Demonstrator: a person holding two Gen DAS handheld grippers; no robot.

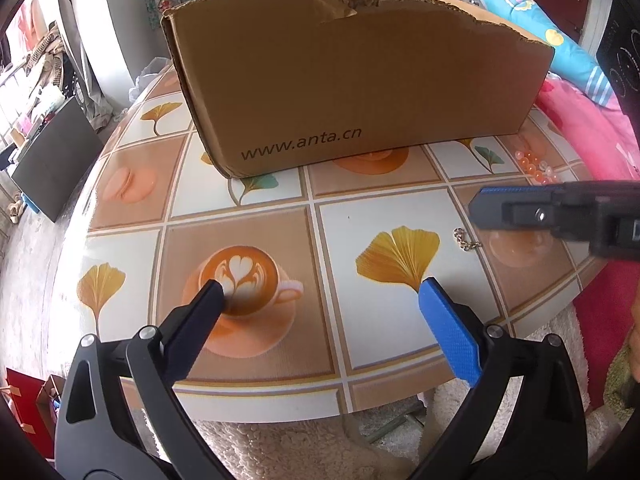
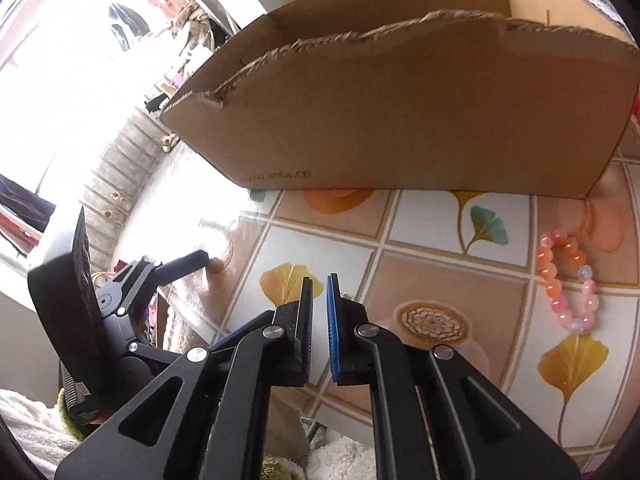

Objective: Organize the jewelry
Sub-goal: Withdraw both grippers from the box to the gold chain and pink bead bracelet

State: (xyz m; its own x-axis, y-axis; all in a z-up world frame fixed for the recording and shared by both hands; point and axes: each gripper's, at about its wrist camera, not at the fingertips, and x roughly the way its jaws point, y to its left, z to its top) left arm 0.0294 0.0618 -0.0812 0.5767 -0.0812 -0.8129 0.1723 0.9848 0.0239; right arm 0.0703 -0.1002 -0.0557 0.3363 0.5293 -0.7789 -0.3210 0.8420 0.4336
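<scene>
My left gripper (image 1: 320, 290) stands wide open low over the tiled round table (image 1: 380, 220), with nothing between its fingers. A torn-rimmed cardboard box (image 1: 352, 72) stands at the back of the table. A bracelet of pink and orange beads (image 2: 568, 280) lies right of the box's near corner and shows small in the left wrist view as the bead bracelet (image 1: 536, 164). A short gold chain (image 1: 464, 240) lies on the table just under the tip of my right gripper (image 1: 478, 206). In its own view the right gripper (image 2: 320, 282) is shut, with nothing visible between the pads and the chain hidden.
The box (image 2: 400, 120) fills the table's far half. Pink fabric (image 1: 592, 132) and a blue pillow (image 1: 560, 40) lie off the right edge. A white fluffy cover (image 1: 280, 444) lies below the near edge. A dark board (image 1: 56, 160) leans at the left.
</scene>
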